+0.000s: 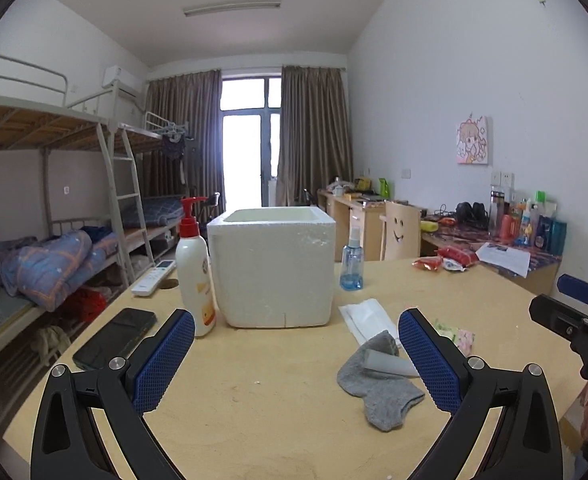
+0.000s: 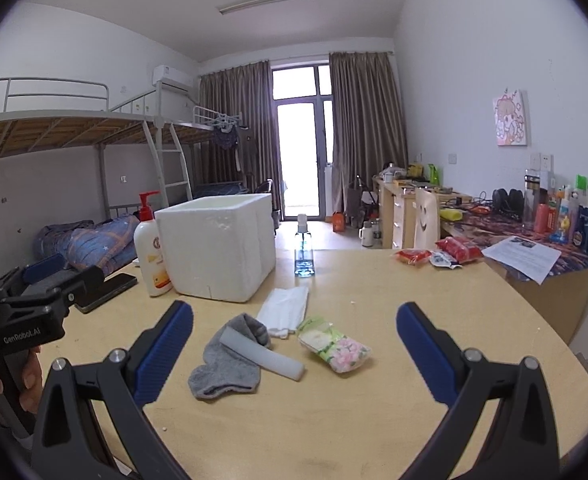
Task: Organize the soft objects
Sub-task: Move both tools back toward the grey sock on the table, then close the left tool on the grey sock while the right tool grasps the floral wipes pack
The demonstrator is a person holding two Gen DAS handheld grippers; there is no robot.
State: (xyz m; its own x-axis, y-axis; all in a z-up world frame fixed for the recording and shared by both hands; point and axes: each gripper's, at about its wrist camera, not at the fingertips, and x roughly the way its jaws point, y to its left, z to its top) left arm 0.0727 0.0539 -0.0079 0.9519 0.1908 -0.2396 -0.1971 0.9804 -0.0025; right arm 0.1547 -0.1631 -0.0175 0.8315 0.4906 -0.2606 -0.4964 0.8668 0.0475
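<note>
"GenRobot.AI" printed on left tongs [image 2: 41, 280] body, seen at right view's left edge; lotion bottle [image 2: 151, 256] label unreadable. Left tongs [image 1: 296, 346] spread wide, empty, above tabletop [image 1: 253, 400]. Right tongs [image 2: 294, 340] spread wide, empty. One grey sock [image 2: 229, 360] crumpled flat mid-tabletop; one pale grey foam tube [image 2: 261, 354] lying across it; one white folded cloth [image 2: 283, 308] just behind; one floral tissue pack [image 2: 334, 342] beside tube. One white foam box [image 2: 217, 246] open-topped behind; one blue spray bottle [image 2: 304, 248]; one black phone [image 1: 113, 338].
</note>
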